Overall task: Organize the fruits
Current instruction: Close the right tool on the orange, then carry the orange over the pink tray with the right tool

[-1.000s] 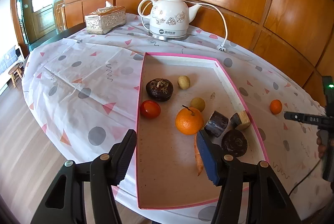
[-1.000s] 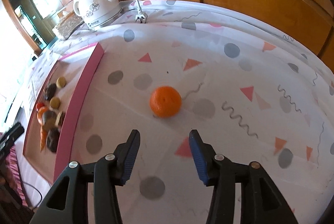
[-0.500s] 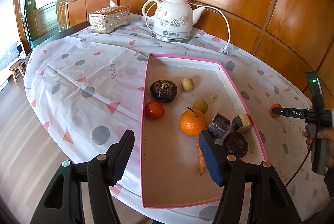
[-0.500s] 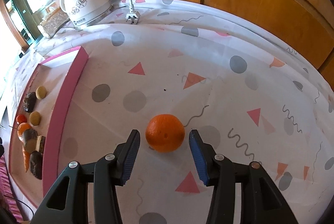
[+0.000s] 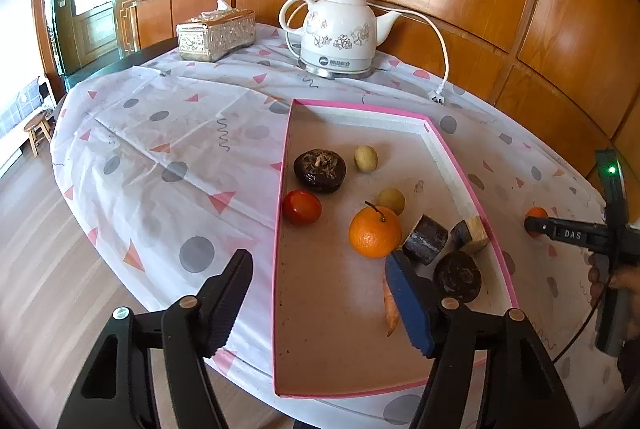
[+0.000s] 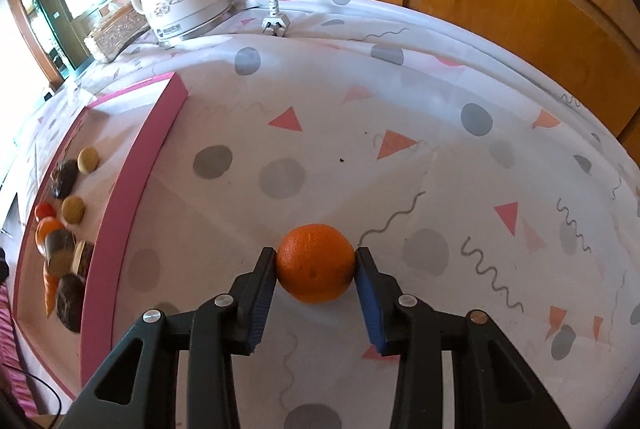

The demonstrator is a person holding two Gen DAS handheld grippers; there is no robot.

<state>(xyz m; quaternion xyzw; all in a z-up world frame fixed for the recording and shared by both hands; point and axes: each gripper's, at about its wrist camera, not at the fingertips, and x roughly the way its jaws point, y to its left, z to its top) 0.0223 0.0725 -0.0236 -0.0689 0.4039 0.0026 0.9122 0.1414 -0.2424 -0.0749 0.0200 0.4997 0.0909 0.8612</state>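
The right tongs, open around the loose orange a second earlier, had just closed and pinched it at lower centre. The left tongs had been widening, empty, over the pink tray; the orange looked ready to lift.

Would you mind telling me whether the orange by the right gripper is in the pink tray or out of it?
Out: the orange sits on the tablecloth, outside the pink tray.

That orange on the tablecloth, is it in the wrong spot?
Yes. The orange sits alone on the tablecloth, outside the pink tray where the other fruits lie. The right gripper has just been closing, and its pads now touch both sides of the orange. Nothing looks spilled or broken.
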